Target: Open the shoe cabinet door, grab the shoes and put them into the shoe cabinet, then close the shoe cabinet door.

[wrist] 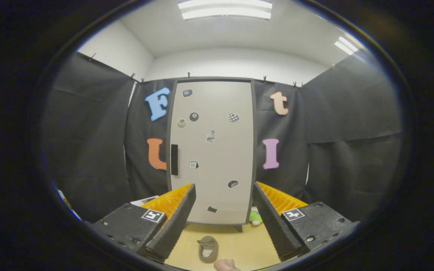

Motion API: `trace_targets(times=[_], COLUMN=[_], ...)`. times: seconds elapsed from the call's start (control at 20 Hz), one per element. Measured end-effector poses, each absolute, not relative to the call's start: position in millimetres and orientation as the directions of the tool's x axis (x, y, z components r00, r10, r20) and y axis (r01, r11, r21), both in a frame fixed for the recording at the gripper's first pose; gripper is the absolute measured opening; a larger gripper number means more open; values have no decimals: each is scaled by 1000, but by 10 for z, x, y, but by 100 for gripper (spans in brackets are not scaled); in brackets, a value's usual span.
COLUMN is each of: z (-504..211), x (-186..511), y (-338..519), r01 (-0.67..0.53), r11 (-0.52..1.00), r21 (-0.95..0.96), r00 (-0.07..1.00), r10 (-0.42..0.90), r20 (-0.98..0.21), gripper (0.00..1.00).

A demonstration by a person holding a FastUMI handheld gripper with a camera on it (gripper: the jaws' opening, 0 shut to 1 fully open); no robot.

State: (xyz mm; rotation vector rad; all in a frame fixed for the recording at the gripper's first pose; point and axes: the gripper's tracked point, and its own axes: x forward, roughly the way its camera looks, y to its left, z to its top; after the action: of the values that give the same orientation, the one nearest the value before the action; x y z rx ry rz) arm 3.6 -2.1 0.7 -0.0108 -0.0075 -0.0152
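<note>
The gripper (224,203) is held open, nothing between its fingers. Beyond them the shoe cabinet (212,150) stands shut; its stickers cannot be read. A shoe (207,248) lies between the fingers, on the floor (239,241).

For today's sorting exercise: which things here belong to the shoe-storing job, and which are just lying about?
Job: shoe cabinet with door shut, its black handle, grey shoe on the floor between the open tool fingers.
Lying about: green toy by the cabinet foot, paper.

Tongs (224,195) open, empty; shoe (208,248) between fingers; cabinet door (212,150) closed beyond.
</note>
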Motion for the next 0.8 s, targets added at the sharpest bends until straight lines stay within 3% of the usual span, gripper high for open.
trace_targets(times=[0.8], z=[-28], x=[1178], y=[351], r01=[-53], r11=[998], r21=[18], r00=[998], r10=[54], r20=[-42], gripper=[99])
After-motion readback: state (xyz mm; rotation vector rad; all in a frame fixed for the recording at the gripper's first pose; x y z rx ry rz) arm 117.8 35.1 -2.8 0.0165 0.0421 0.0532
